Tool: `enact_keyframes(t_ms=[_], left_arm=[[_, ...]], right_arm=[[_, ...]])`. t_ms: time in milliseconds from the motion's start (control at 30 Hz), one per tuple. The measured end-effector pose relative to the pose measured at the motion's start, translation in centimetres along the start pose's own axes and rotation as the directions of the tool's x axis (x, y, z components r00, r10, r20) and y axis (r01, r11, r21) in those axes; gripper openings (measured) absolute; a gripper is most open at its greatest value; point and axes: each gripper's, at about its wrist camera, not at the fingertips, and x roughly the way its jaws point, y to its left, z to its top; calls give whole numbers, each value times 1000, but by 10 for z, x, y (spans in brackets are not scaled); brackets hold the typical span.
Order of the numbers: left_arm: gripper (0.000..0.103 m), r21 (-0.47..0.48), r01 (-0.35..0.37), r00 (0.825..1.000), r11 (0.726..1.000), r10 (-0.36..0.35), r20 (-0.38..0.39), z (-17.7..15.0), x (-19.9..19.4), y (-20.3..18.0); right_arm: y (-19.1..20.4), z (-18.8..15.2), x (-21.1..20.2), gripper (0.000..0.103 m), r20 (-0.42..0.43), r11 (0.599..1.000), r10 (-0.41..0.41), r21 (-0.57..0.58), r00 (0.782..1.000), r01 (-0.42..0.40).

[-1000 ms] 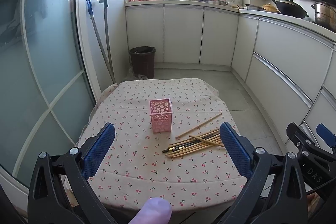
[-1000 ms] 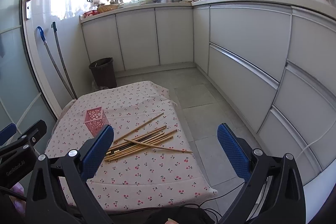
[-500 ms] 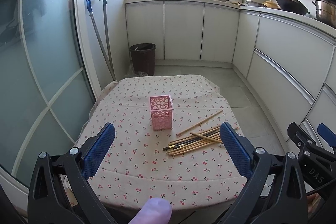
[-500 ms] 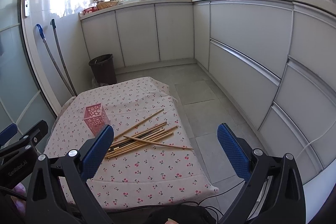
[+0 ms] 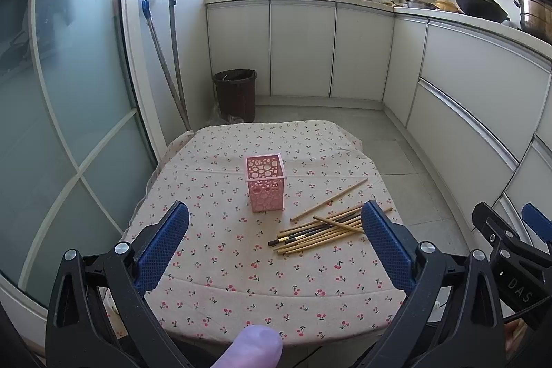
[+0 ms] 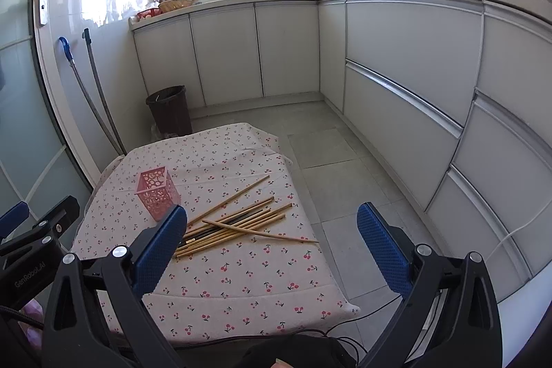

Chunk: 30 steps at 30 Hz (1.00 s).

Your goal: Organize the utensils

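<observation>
Nearest, the left gripper and right gripper hang short of the worktop's near edge, jaws spread wide on both, holding and touching nothing. Beyond them, on the cherry-print cloth, the loose heap of wooden chopsticks lies flat, a few crossing the rest. Just beside it, farther back, the pink perforated plastic holder stands upright and looks empty. Sorting has apparently not begun; the next move likely calls for lowering one gripper onto a single chopstick.
</observation>
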Motion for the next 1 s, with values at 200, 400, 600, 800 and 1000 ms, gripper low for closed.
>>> enact_keyframes(t_ms=[200,400,600,800,1000], left_arm=[[96,-2,0,1000,1000,0,-1,0,0,0],[96,-1,-2,1000,1000,2,-2,0,1,1],[96,0,-2,1000,1000,2,-5,-1,3,3],[96,2,-6,1000,1000,6,-4,-2,5,4],[96,4,-8,1000,1000,9,-12,-3,7,2]], right_arm=[[0,0,2,96,-9,1000,-1,-3,1000,1],[0,-1,3,96,-11,1000,-1,0,1000,1],[0,-1,3,96,-16,1000,-4,-3,1000,3],[0,-1,3,96,-16,1000,-7,-3,1000,7],[-1,-1,5,96,-23,1000,-5,0,1000,5]])
